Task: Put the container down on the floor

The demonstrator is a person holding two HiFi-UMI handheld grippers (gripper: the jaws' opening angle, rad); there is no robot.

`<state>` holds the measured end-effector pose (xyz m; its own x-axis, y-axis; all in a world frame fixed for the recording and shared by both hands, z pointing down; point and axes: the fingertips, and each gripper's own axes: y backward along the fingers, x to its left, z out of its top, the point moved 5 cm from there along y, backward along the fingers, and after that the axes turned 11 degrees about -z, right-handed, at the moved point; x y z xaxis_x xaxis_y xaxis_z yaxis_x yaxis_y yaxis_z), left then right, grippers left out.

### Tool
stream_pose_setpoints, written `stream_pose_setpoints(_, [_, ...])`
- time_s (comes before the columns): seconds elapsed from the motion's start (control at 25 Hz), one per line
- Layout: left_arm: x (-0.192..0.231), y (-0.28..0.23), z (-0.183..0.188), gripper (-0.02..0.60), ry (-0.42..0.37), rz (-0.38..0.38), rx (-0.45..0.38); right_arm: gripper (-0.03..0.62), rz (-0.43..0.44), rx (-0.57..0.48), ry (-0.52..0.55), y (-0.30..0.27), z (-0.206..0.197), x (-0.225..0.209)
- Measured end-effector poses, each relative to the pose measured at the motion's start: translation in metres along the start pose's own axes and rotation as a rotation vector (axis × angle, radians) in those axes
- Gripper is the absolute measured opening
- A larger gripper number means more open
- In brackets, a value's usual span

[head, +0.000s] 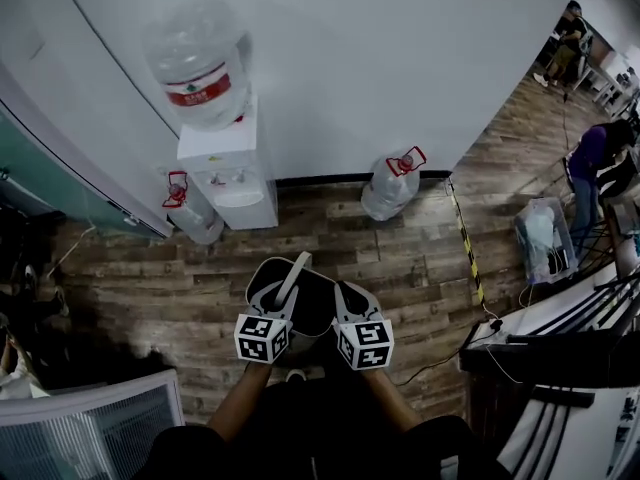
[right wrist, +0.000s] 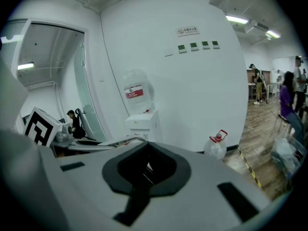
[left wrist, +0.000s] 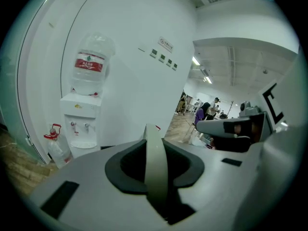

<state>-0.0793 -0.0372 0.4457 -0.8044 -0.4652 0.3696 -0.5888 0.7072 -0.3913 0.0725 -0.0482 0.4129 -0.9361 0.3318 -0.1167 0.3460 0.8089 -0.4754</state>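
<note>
Both grippers hang close together in front of my body, above the wood floor, and nothing like a container is in them. A pale narrow strip stands in the dark slot of the left gripper [head: 283, 286] [left wrist: 155, 170]. The right gripper [head: 347, 303] [right wrist: 143, 173] shows only a dark slot. Neither gripper's jaws can be made out. Ahead, a water dispenser [head: 232, 173] carries a big clear bottle [head: 197, 63]. One clear jug with a red handle [head: 392, 188] [right wrist: 216, 146] stands on the floor to its right. Another jug [head: 190, 213] [left wrist: 57, 147] stands on its left.
A white wall runs behind the dispenser and a glass partition [head: 60, 183] stands at the left. Yellow-black tape [head: 465, 243] crosses the floor at the right, near a clear plastic bin [head: 545, 233] and dark desks with cables [head: 560, 353]. People stand far right. A pale panel [head: 90, 428] sits lower left.
</note>
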Motion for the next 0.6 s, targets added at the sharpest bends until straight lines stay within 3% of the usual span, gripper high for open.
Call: stream_pose_setpoints(0.6, [0.028, -0.075, 0.046, 0.085, 0.031, 0.051, -0.003, 0.011, 0.079, 0.015, 0.037, -0.073, 0.045, -0.051])
